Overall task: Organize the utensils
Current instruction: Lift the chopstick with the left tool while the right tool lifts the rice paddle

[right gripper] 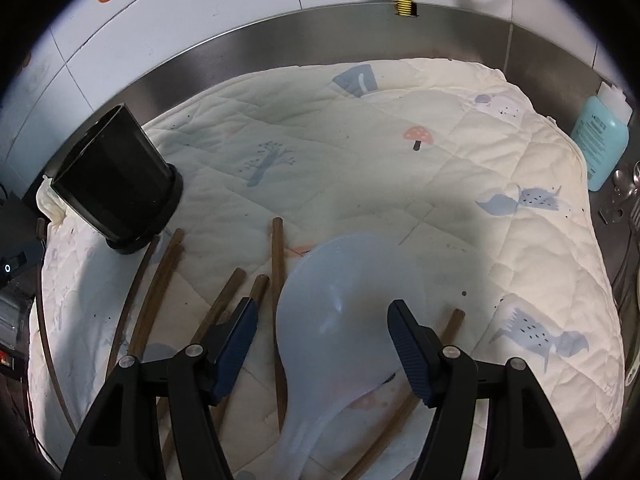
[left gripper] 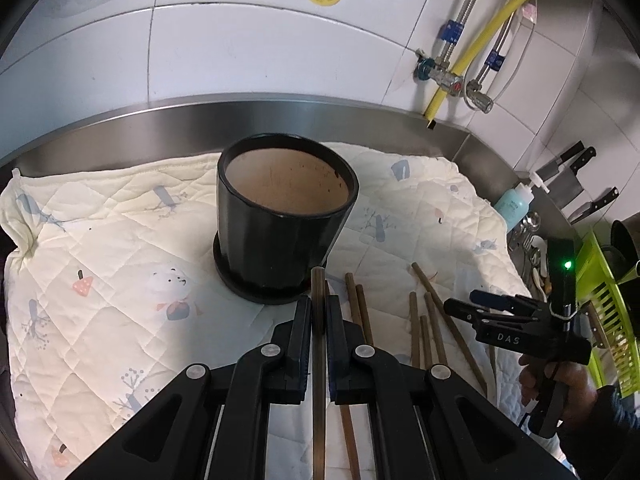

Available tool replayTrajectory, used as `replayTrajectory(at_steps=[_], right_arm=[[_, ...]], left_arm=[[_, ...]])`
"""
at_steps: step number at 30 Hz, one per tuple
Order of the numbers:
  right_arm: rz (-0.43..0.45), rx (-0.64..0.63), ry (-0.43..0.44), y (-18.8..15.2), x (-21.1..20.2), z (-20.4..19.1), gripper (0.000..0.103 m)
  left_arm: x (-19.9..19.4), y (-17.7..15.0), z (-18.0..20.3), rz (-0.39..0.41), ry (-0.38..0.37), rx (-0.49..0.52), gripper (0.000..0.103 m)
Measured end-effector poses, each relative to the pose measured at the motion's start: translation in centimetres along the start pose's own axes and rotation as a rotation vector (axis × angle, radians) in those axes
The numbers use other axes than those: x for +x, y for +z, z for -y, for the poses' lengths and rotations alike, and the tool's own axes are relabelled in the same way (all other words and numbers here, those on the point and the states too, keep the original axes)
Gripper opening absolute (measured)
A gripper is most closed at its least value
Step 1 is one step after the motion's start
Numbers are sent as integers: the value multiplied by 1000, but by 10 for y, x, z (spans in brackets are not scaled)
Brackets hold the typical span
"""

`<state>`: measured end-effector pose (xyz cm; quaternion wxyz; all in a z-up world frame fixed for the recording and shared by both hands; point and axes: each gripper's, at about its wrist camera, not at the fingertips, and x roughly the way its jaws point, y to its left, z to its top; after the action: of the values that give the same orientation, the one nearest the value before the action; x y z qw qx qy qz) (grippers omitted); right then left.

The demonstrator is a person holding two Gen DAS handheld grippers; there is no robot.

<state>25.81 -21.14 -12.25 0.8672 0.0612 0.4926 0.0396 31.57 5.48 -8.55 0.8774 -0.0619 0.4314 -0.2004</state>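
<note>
**One chopstick pinched and aimed at the black holder; the rice paddle waits between spread jaws**

Nearest to you, your left hand-held gripper [left gripper: 319, 312] is pressed together on a single brown chopstick [left gripper: 318, 360]. The stick runs straight up the middle of the left wrist view, its blunt end poking just past the jaws. You hold it lengthwise like this, most likely, so it can go end-first into the holder ahead.

Your right hand-held gripper [right gripper: 322, 320] hangs over the cloth with its jaws spread wide. Between them lies a pale translucent rice paddle [right gripper: 340, 300], flat on the cloth with its handle running back under the gripper. The pads [right gripper: 408, 344] are not pressing on it, so it is lined up for a grip, not yet gripped.

Just beyond and beside both grippers, the loose chopsticks [right gripper: 276, 280] lie scattered on the cloth, fanned at different angles, some side by side and one partly under the paddle. They appear to be what is left to sort.

A little farther on stands the black utensil holder [left gripper: 280, 220], upright on its round base and looking empty. It sits directly ahead of the held chopstick, near but not touching.

Everything rests on a quilted cream cloth [left gripper: 100, 240] printed with mushrooms and trees, which covers the table and probably stops the sticks from rolling.

Farthest away, a steel upstand [left gripper: 160, 120] meets white wall tiles [left gripper: 240, 52]. To the right are a blue bottle [right gripper: 600, 140] and a green dish rack [left gripper: 608, 300].
</note>
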Motion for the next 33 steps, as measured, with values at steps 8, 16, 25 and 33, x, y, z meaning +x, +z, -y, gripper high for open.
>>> replayTrajectory(at_steps=[8, 16, 25, 33], right_arm=[[40, 3, 1, 1, -12, 0, 74], [62, 28, -33, 2, -18, 9, 81], [23, 27, -67, 3, -5, 4, 88], [-12, 30, -81, 2, 7, 4, 89]], left_arm=[[-6, 0, -1, 11, -9, -7, 6], [-7, 1, -5, 19, -5, -13, 7], [-7, 2, -6, 20, -11, -7, 6], [-11, 4, -3, 30, -15, -5, 6]])
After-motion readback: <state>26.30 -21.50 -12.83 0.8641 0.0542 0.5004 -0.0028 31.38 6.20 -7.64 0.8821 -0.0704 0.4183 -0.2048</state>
